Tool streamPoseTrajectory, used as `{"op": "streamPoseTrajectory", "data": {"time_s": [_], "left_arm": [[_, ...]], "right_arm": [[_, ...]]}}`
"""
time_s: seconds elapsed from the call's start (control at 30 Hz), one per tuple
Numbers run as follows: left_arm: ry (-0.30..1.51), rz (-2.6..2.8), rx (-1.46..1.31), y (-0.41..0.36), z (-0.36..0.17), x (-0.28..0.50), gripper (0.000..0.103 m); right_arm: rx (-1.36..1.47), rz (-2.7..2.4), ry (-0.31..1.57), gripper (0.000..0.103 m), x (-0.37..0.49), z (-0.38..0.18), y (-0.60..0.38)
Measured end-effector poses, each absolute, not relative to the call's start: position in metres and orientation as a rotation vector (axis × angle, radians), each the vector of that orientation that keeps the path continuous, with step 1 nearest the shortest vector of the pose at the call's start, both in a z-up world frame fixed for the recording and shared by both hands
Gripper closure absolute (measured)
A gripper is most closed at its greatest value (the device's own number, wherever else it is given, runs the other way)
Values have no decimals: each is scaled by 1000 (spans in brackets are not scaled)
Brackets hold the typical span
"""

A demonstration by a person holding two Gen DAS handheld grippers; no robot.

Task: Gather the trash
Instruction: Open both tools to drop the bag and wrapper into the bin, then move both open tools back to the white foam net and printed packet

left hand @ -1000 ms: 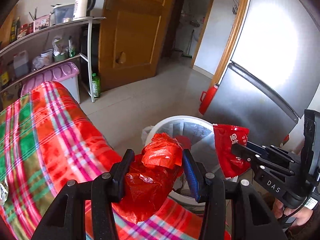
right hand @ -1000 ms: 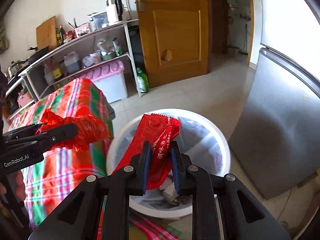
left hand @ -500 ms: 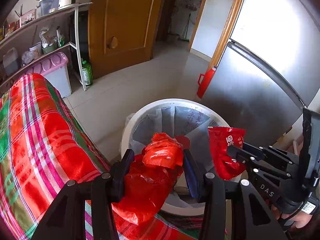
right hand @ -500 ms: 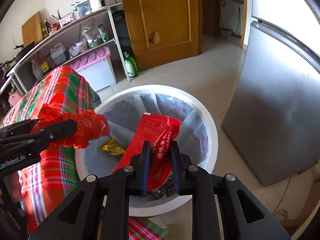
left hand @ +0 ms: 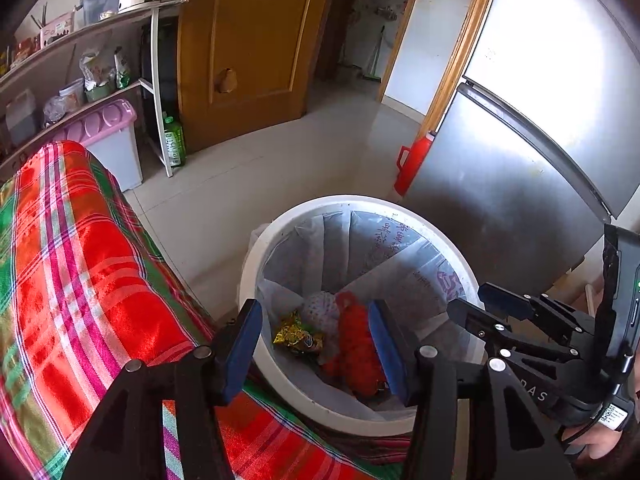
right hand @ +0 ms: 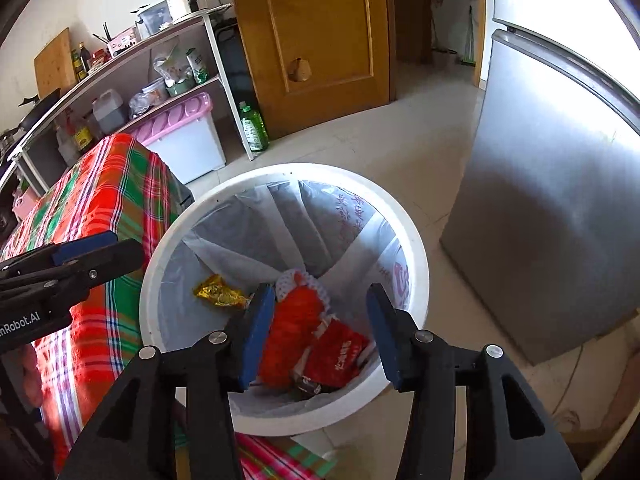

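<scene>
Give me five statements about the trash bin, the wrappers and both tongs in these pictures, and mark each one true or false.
1. The left tongs grip a red plastic bag. False: nothing is between their opening jaws; the red plastic bag lies in the white bin.
2. The red snack wrapper lies inside the bin. True.
3. The bin has no liner. False: a pale liner bag lines it.
4. A gold wrapper lies in the bin. True.
5. The right tongs hang over the plaid tablecloth. False: they hang over the bin, jaws opening and empty.
</scene>
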State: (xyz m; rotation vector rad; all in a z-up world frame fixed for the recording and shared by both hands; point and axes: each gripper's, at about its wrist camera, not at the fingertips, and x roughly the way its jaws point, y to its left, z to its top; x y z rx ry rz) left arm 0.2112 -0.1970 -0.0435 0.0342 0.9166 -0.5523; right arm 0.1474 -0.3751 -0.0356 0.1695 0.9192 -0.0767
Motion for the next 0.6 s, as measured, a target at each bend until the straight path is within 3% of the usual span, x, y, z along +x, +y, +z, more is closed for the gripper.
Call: {"op": "streamPoseTrajectory", "data": {"time_s": [0.6], "left_arm": [[854,-492,-2,-148,-18,187,47]], "right_arm": [[148,-8,859,54,136,-9,-339]]}}
